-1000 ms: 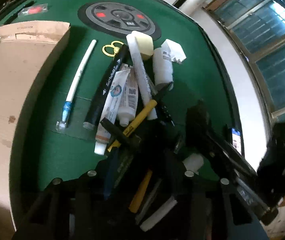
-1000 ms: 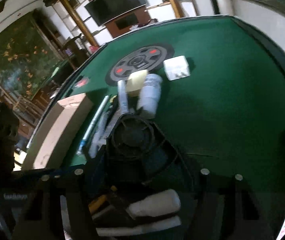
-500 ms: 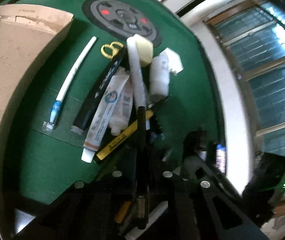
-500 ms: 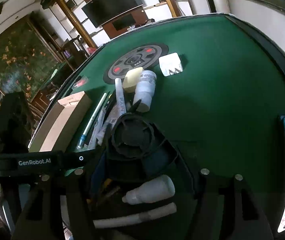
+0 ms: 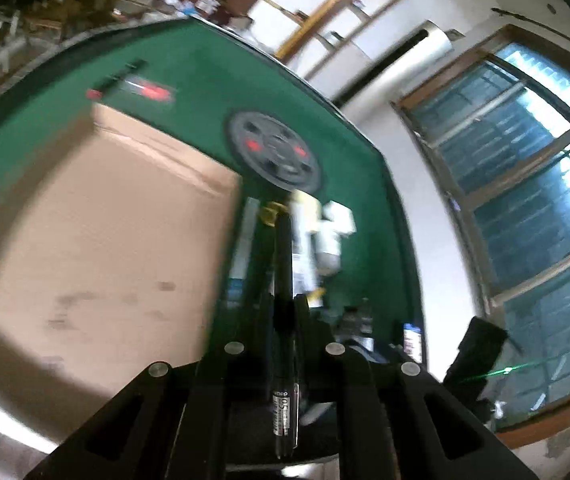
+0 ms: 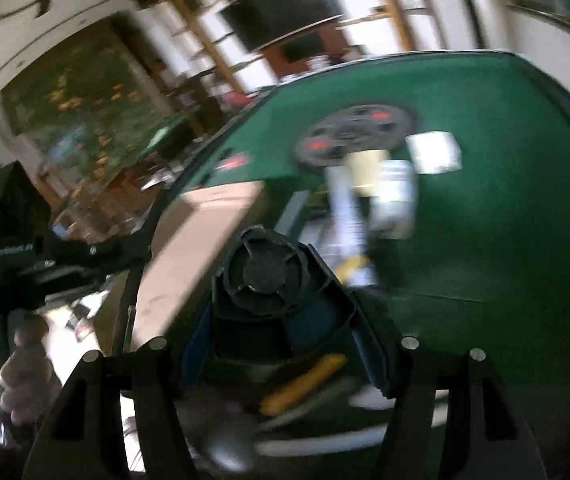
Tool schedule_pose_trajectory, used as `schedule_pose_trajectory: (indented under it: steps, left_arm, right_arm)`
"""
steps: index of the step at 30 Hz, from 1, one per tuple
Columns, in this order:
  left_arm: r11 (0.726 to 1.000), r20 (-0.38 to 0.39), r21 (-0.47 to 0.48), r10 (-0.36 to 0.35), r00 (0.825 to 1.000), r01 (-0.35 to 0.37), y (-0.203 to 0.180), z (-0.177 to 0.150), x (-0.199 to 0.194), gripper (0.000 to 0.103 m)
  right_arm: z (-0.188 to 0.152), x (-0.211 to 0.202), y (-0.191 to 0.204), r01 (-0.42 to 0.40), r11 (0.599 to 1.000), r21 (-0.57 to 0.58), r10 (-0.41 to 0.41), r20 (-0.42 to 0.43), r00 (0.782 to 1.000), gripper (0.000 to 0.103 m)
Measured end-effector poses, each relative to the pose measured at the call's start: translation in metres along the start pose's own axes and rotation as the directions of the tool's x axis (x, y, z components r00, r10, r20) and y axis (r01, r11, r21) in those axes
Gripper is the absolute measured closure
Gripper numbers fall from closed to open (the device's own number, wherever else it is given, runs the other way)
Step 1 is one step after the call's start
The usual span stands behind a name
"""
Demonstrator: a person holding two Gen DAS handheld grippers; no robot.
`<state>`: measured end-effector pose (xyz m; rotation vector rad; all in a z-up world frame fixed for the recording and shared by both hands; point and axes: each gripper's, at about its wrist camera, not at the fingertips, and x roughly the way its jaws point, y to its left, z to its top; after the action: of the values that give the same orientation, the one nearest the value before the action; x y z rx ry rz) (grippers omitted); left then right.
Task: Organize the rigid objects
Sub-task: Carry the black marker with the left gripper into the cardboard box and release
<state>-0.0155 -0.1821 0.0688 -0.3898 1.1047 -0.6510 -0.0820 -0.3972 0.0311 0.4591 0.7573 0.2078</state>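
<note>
A large cardboard box (image 5: 97,240) is seen on the left of the green table (image 5: 205,92) in the left wrist view; its pale brown inside is blurred, and no contents can be made out in it. In the right wrist view a dark blue-black container (image 6: 281,308) with a round, ribbed part at its far end is held between the widely spread fingers of the right gripper (image 6: 285,344). Beneath and in front of that container, near the camera, a yellow object (image 6: 305,384) and pale tube-like items are glimpsed, too blurred to be named.

The left gripper (image 5: 285,312) is pressed together on a slim black pen (image 5: 284,280), which is pinched near its middle; the pen runs along the line of the fingers, its labelled end close to the camera and its far end pointing toward the pile of items (image 5: 309,240) lying on the felt just right of the box. In that pile white tubes, a white bottle (image 6: 395,196) and a pale yellow block (image 6: 367,168) are seen, with a white square packet (image 6: 435,152) just to their right. A round grey disc (image 5: 273,152) with red marks lies farther off on the table.
</note>
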Motion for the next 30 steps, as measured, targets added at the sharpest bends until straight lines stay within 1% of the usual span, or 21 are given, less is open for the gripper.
schedule_pose_trajectory:
  steps: [3,6,7,9,11,14,16,17,18,19,21,22,25,27,28,29,30]
  left_arm:
    - [0.995,0.038,0.005,0.096,0.995,-0.096,0.026,0.000,-0.026,0.095]
    - [0.983,0.043,0.014,0.183,0.982,-0.184,0.050,0.000,-0.031,0.095]
    - [0.975,0.044,0.006,0.221,0.974,-0.221,0.060,0.000,-0.030,0.095]
    - [0.971,0.023,-0.009,0.239,0.971,-0.239,0.080,0.001,-0.024,0.095]
    - [0.966,-0.003,-0.031,0.257,0.966,-0.257,0.099,0.000,-0.016,0.095]
    - [0.959,-0.033,-0.049,0.279,0.960,-0.280,0.113,-0.001,-0.003,0.095]
    - [0.953,-0.060,-0.057,0.295,0.954,-0.298,0.122,-0.003,0.004,0.095]
    - [0.950,-0.072,-0.064,0.302,0.950,-0.307,0.125,-0.004,0.007,0.095]
    - [0.944,-0.080,-0.061,0.319,0.944,-0.324,0.127,-0.006,0.009,0.095]
    - [0.938,-0.081,-0.054,0.336,0.938,-0.341,0.127,-0.007,0.010,0.095]
    - [0.926,-0.082,-0.045,0.371,0.925,-0.376,0.128,-0.008,0.014,0.095]
    - [0.922,-0.085,-0.045,0.380,0.921,-0.384,0.130,-0.009,0.013,0.095]
    - [0.922,-0.075,-0.047,0.381,0.921,-0.385,0.131,-0.010,0.010,0.095]
    - [0.920,-0.069,-0.040,0.387,0.919,-0.391,0.131,-0.010,0.010,0.094]
    - [0.919,-0.065,-0.030,0.391,0.918,-0.393,0.131,-0.011,0.010,0.092]
    - [0.922,-0.056,-0.027,0.385,0.921,-0.387,0.130,-0.012,0.008,0.087]
    - [0.925,-0.045,-0.032,0.376,0.926,-0.377,0.131,-0.011,0.006,0.066]
  right_arm:
    - [0.002,0.022,0.039,-0.090,0.994,-0.067,0.087,-0.044,0.995,0.038]
    - [0.001,0.051,0.074,-0.145,0.980,-0.136,0.132,-0.098,0.986,0.038]
    - [0.000,0.059,0.084,-0.154,0.975,-0.158,0.137,-0.112,0.984,0.038]
    - [-0.003,0.079,0.105,-0.155,0.965,-0.211,0.126,-0.145,0.981,0.038]
    - [-0.005,0.100,0.121,-0.155,0.953,-0.259,0.110,-0.179,0.978,0.038]
    - [-0.012,0.131,0.136,-0.130,0.945,-0.299,0.054,-0.248,0.967,0.038]
    - [-0.018,0.145,0.146,-0.095,0.929,-0.357,-0.005,-0.268,0.963,0.038]
    - [-0.021,0.149,0.149,-0.076,0.920,-0.385,-0.034,-0.273,0.961,0.038]
    - [-0.024,0.155,0.155,-0.045,0.904,-0.425,-0.080,-0.272,0.959,0.038]
    - [-0.025,0.157,0.158,-0.023,0.891,-0.453,-0.109,-0.263,0.959,0.038]
    - [-0.028,0.163,0.164,-0.009,0.872,-0.490,-0.141,-0.269,0.953,0.038]
    - [-0.028,0.164,0.165,-0.006,0.866,-0.500,-0.150,-0.271,0.951,0.038]
    - [-0.033,0.167,0.167,0.022,0.844,-0.536,-0.190,-0.261,0.946,0.038]
    - [-0.033,0.166,0.167,0.022,0.842,-0.539,-0.189,-0.256,0.948,0.038]
    - [-0.033,0.166,0.166,0.019,0.845,-0.534,-0.184,-0.257,0.949,0.038]
    - [-0.033,0.166,0.165,0.015,0.849,-0.529,-0.177,-0.258,0.950,0.037]
    - [-0.032,0.166,0.164,0.002,0.853,-0.521,-0.159,-0.256,0.953,0.036]
